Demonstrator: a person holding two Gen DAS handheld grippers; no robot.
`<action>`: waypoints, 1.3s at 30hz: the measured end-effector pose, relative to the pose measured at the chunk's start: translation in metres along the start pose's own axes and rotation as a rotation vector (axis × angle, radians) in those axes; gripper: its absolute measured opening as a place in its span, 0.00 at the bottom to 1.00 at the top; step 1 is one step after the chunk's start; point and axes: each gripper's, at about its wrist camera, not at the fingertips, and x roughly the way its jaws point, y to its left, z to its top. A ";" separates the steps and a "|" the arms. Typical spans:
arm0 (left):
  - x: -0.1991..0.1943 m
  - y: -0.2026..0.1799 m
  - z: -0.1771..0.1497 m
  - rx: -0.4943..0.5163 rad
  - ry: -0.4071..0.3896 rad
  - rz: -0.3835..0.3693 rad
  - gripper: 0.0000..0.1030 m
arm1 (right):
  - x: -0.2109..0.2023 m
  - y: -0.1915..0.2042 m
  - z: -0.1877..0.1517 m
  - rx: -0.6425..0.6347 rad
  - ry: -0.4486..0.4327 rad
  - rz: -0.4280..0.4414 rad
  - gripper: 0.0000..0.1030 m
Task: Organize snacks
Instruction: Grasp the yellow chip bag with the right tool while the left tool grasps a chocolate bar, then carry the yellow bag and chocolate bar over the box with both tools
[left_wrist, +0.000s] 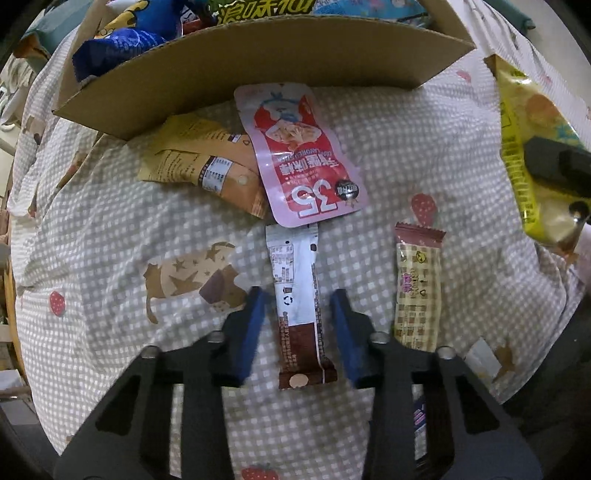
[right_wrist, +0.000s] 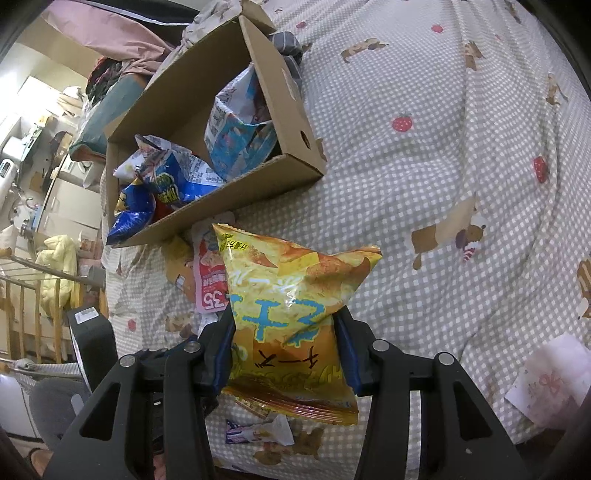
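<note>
On the checked bedspread (left_wrist: 406, 155), left gripper (left_wrist: 298, 302) jaws released astride a half-hidden bar (left_wrist: 301, 314); right gripper (right_wrist: 284, 321) grasps a chip bag (right_wrist: 291, 306).

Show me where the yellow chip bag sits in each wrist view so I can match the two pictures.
Left wrist view: the yellow chip bag is at the far right edge, partly hidden by the dark tongs holding it.
Right wrist view: the bag is at centre, clamped between the right tongs.
Shared landmark: the pink packet marked 35, lying just in front of the cardboard box.
</note>
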 end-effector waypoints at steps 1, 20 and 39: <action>-0.001 0.000 -0.001 -0.001 0.000 0.011 0.14 | -0.001 -0.001 0.000 0.001 -0.002 -0.002 0.48; -0.048 0.061 -0.051 -0.077 -0.017 0.076 0.14 | 0.005 0.025 0.006 -0.031 -0.002 0.050 0.48; -0.156 0.107 0.002 -0.220 -0.302 0.180 0.14 | -0.048 0.052 0.007 -0.127 -0.186 0.194 0.48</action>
